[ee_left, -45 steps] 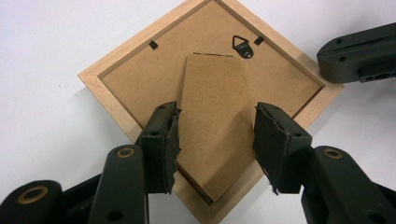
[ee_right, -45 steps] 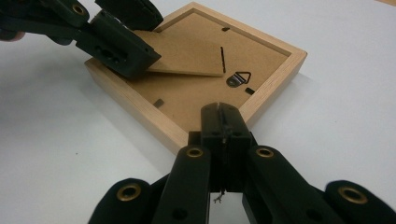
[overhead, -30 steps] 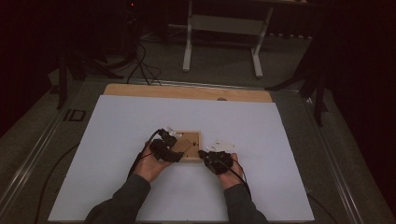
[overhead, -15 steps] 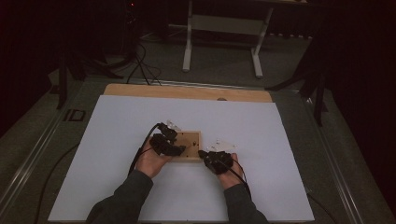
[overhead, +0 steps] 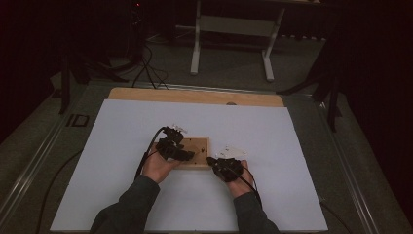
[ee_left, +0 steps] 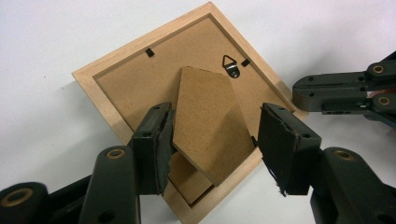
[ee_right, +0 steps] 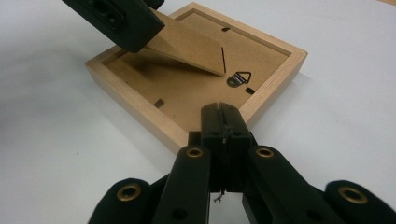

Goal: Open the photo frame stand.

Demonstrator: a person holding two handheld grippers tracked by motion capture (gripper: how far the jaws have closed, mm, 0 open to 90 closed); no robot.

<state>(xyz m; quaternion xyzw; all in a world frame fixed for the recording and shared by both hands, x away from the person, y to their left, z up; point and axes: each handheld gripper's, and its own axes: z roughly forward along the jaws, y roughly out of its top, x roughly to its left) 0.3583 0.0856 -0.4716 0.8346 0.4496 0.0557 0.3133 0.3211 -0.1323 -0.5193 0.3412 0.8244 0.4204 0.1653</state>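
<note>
A light wooden picture frame (overhead: 200, 146) lies face down on the white sheet, its brown backing (ee_left: 140, 79) up. A cardboard stand flap (ee_left: 205, 93) is lifted off the backing. My left gripper (ee_left: 215, 116) straddles this flap. Its jaws have just been opening: the left pad (ee_left: 159, 140) is at the flap's edge, the right pad (ee_left: 280, 140) apart from it. My right gripper (ee_right: 223, 114) is shut with nothing between its jaws, its tip against the frame's near rim (ee_right: 261, 93), close to the metal hanger (ee_right: 237, 79). In the high view the left gripper (overhead: 181, 152) is over the frame and the right gripper (overhead: 213, 161) at its right corner.
The white sheet (overhead: 122, 146) covers most of the table, with a bare wooden strip (overhead: 195, 95) along the far edge. Beyond it a white stand (overhead: 234, 29) and cables (overhead: 146, 63) are on the floor. Both forearms come in from the bottom.
The left hand has shifted only slightly over the frame. The right hand and the frame lie as before.
</note>
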